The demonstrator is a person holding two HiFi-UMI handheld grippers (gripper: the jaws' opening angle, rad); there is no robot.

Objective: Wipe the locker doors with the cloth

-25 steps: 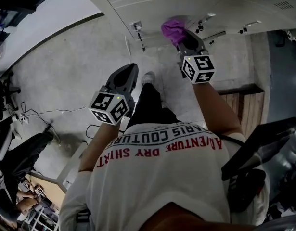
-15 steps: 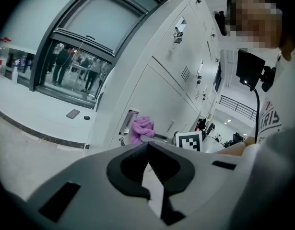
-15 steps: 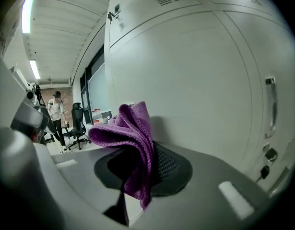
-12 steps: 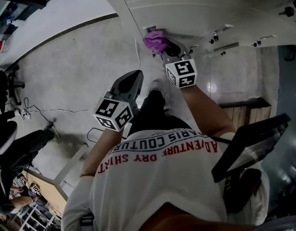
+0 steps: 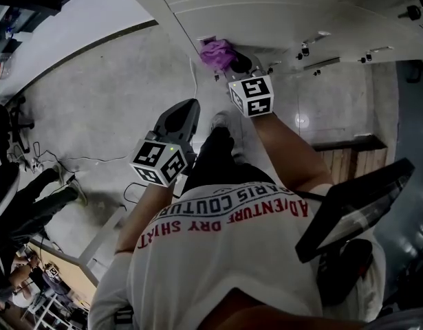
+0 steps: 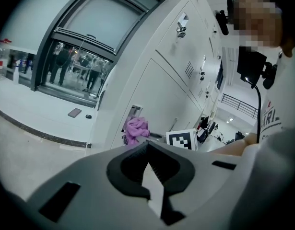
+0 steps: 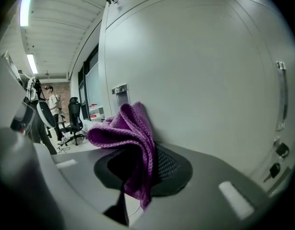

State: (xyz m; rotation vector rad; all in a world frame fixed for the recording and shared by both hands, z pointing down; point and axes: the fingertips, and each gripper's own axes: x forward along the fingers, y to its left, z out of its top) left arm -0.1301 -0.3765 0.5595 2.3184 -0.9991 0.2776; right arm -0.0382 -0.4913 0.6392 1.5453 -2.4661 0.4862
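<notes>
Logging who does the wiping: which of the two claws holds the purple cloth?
The right claw, shut on the purple cloth at the locker door; the left claw is shut, empty and held back from the lockers.

- The locker doors (image 5: pixel 287 9) close off the whole far side. The right claw (image 5: pixel 232 59) holds the cloth (image 5: pixel 218 52) against them, with no room ahead.
- Right of the cloth, latches (image 5: pixel 305 49) and a handle (image 7: pixel 280 95) stick out from the doors.
- The left claw (image 5: pixel 189 106), jaws together, hangs over bare floor (image 5: pixel 94 88), which is open to the left.
- At the near left, a chair (image 5: pixel 22 215) and cables (image 5: pixel 67 160) crowd the floor.
- At the right, a wooden board (image 5: pixel 352 153) lies on the floor by the lockers.
</notes>
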